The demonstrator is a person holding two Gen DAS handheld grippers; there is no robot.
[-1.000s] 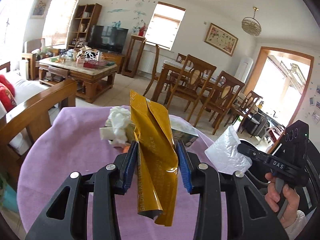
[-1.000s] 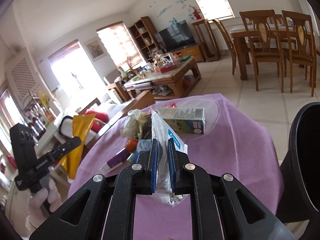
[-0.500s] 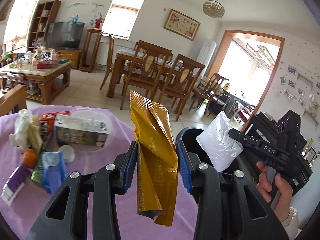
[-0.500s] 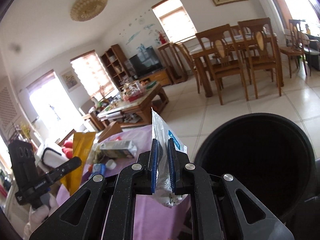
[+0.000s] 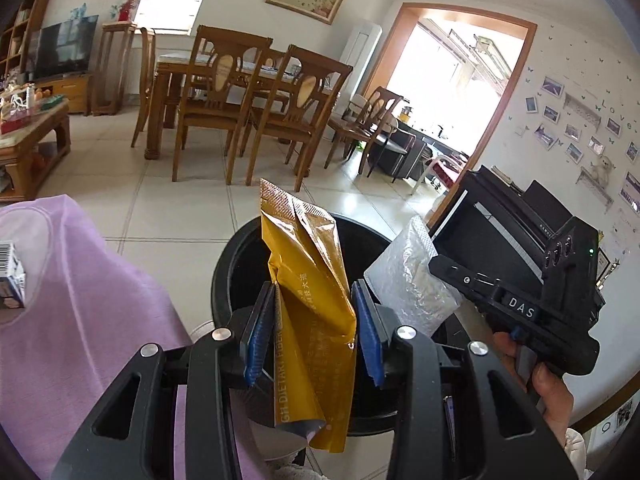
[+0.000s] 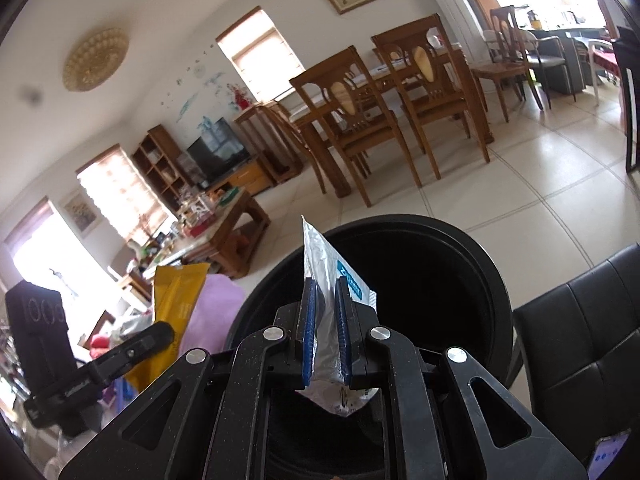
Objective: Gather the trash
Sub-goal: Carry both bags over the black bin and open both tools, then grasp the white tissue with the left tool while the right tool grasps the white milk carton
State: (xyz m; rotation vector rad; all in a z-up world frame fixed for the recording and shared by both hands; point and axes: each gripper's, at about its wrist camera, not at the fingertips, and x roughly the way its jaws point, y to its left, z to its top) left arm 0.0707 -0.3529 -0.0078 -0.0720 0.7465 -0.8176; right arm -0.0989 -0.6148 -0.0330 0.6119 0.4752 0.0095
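Black round bin = landmark | left gripper clamped on gold foil pouch, above bin's near rim | right gripper pinched tight on silver sachet, over bin mouth | purple tablecloth left of bin, small carton on it | black chair right | beige tile floor, wooden dining set beyond bin

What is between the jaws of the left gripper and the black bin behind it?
Only the gold pouch, clamped in the left gripper and standing in front of the bin; the left wrist view shows this.
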